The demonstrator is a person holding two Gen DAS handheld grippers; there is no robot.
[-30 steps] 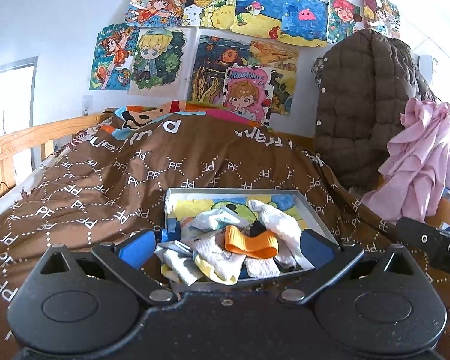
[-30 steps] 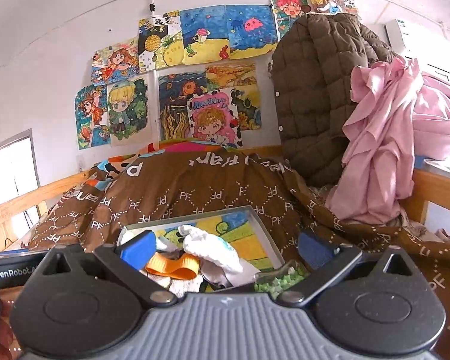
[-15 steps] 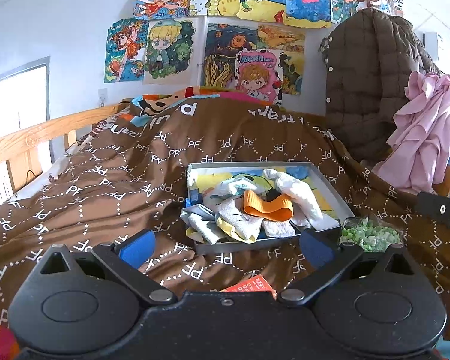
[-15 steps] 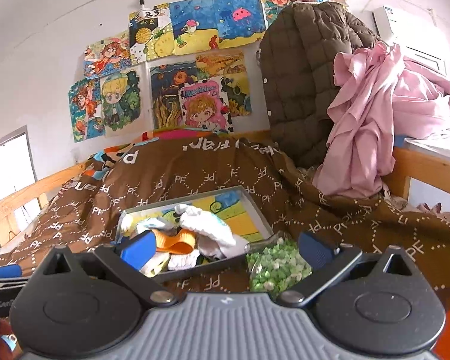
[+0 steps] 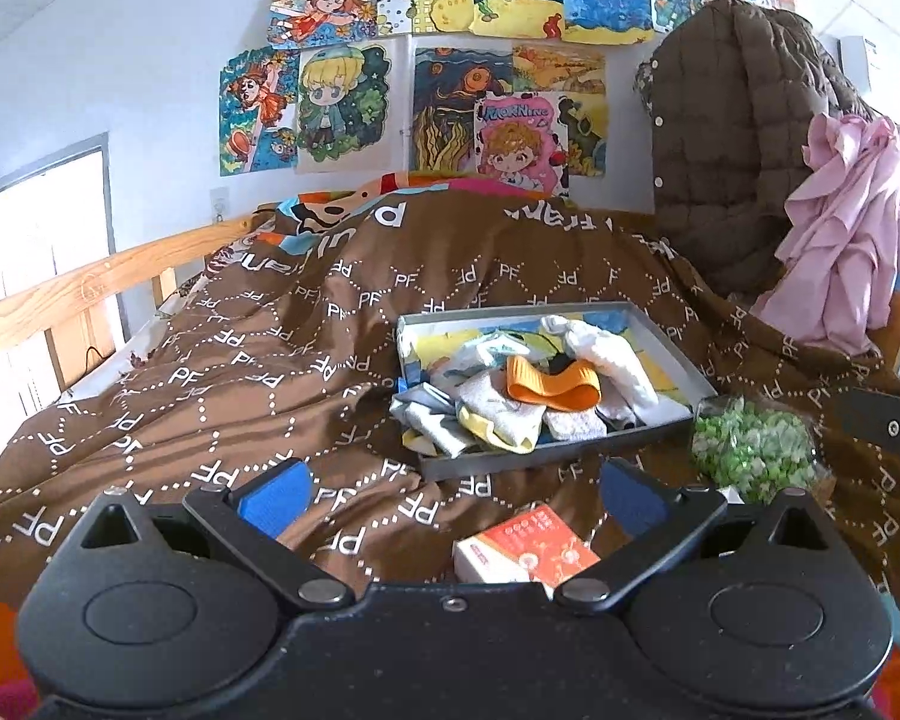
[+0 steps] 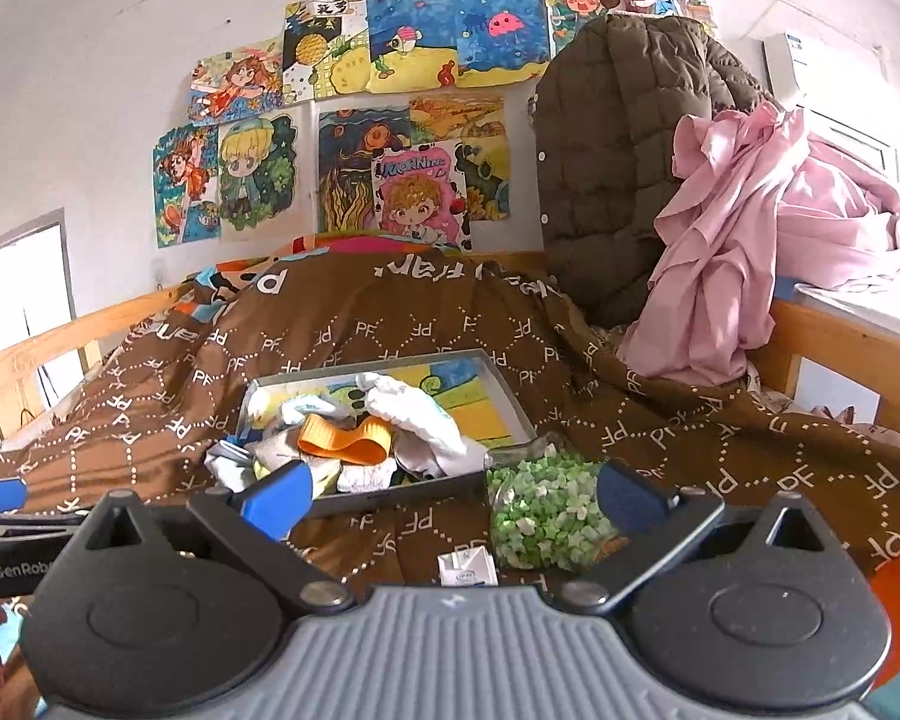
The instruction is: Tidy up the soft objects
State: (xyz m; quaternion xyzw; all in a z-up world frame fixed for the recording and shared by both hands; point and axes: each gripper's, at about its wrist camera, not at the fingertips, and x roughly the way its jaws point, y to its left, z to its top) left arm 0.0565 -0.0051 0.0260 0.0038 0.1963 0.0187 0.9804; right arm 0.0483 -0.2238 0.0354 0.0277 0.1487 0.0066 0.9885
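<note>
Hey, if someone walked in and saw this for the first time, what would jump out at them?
Probably the shallow tray in the middle of the brown bedspread, heaped with socks and a bright orange band. Behind it, colourful cartoon drawings cover the wall, with a pink garment draped beside a brown quilted coat on the right. A clear bag of green bits lies just right of the tray.

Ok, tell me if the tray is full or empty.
Partly full: socks and an orange band pile in the tray's near half; far half bare.
</note>
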